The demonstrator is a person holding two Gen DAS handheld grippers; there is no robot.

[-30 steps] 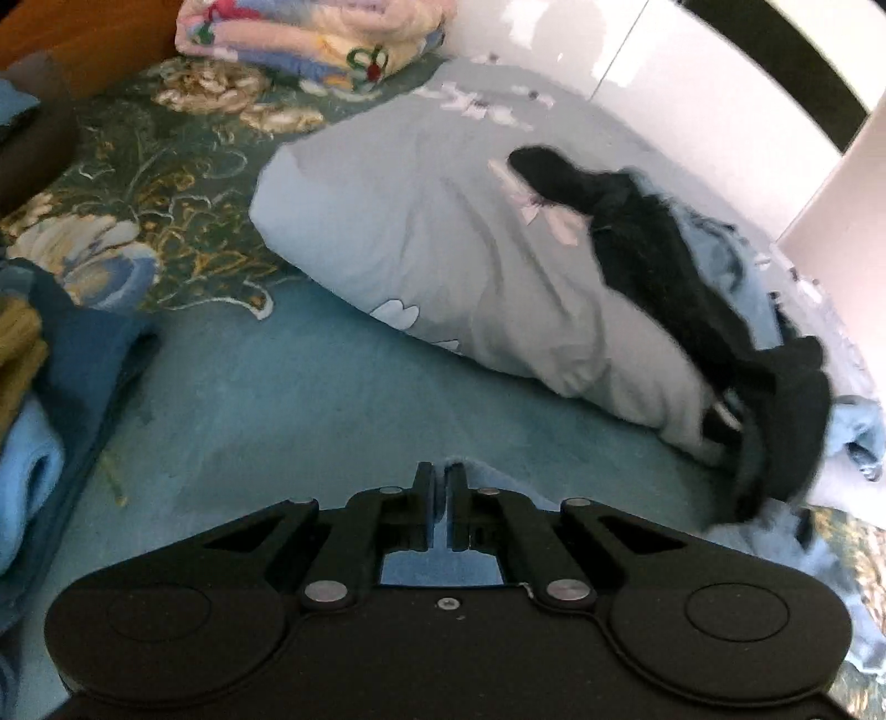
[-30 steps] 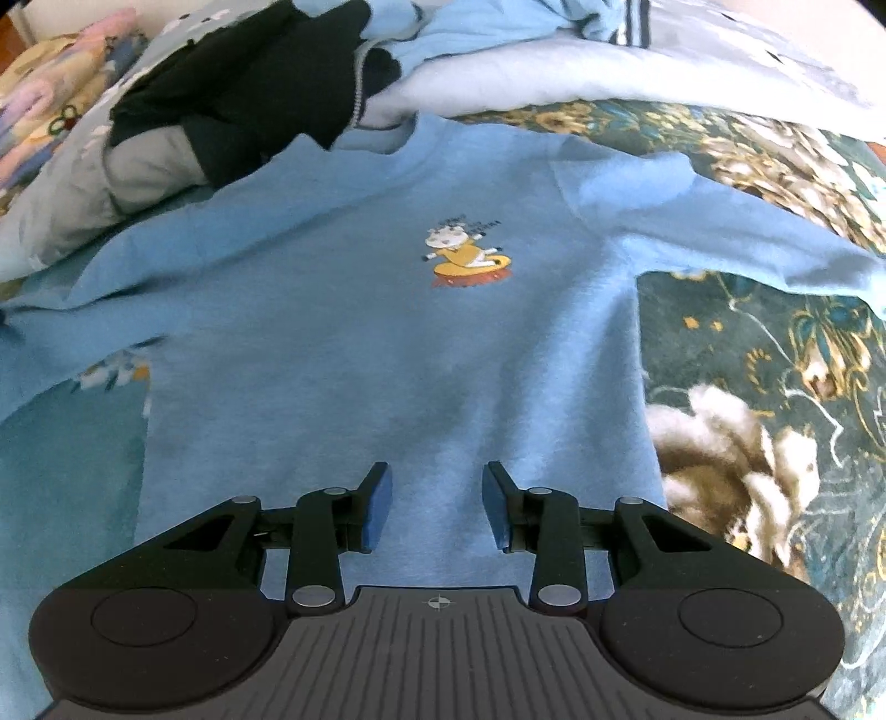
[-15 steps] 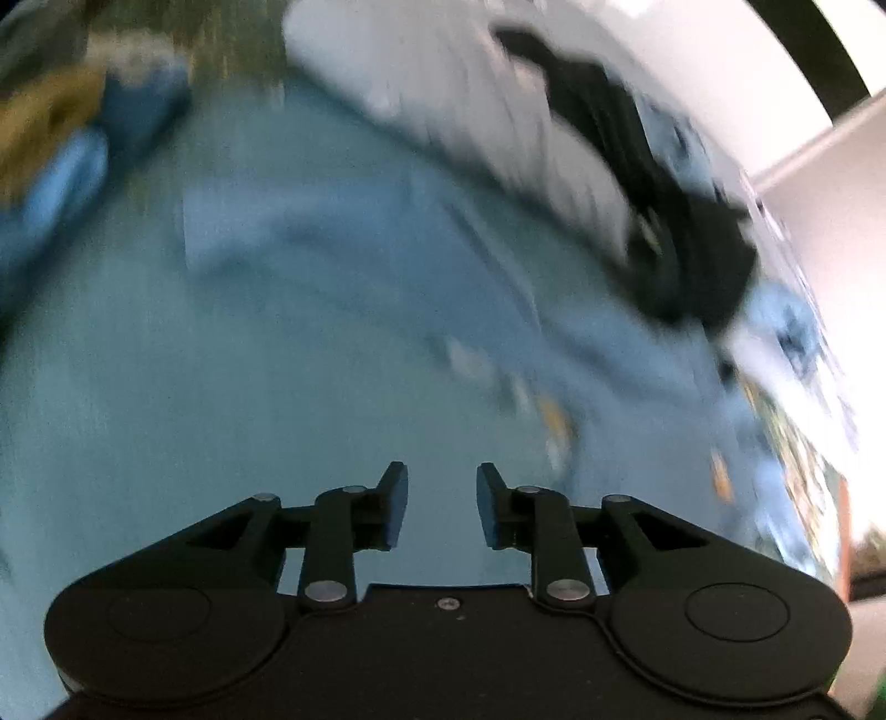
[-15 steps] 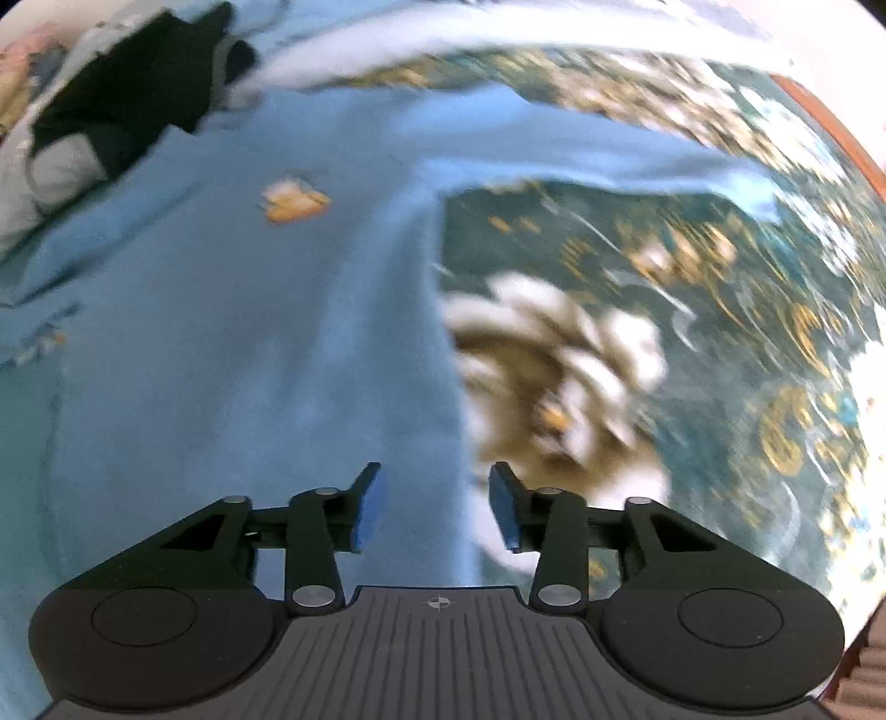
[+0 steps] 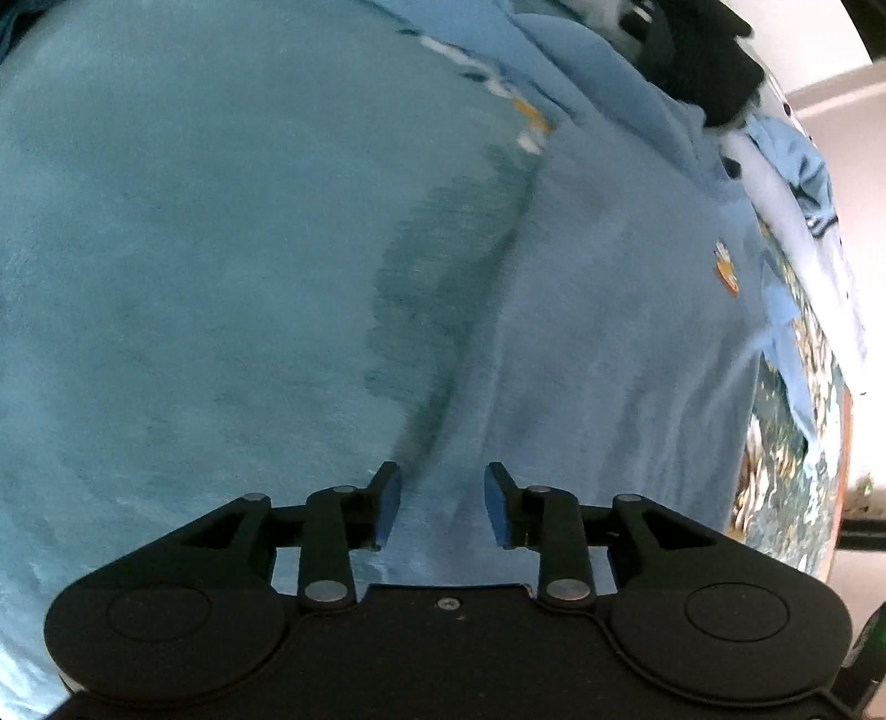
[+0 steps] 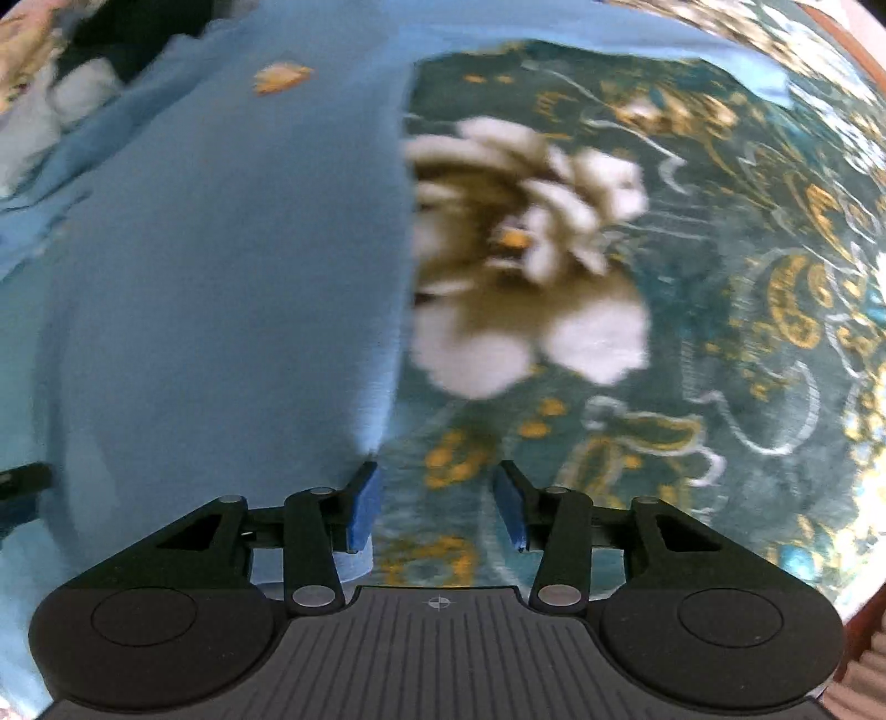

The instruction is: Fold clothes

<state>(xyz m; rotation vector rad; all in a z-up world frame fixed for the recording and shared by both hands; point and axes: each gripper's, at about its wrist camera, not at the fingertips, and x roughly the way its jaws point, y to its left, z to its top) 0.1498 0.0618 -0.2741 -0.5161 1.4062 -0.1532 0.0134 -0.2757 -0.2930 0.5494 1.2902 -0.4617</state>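
A light blue sweatshirt with a small orange print lies flat on the bed. My left gripper points down over its left side edge. Its jaws are opening, and the shirt's edge lies below the gap with nothing pressed between the pads. In the right wrist view the same sweatshirt fills the left half. My right gripper stands open over its right lower corner. The left fingertip is at the cloth's edge, and the patterned bedspread shows between the fingers.
A plain teal blanket spreads left of the shirt. A teal bedspread with a big white flower lies to its right. A black garment and other clothes are piled beyond the collar. The bed's wooden edge runs at the far right.
My left gripper went from shut to open and swung from the grey pillow and pile over to the shirt's left edge. The right gripper slid from the shirt's middle to its right edge.
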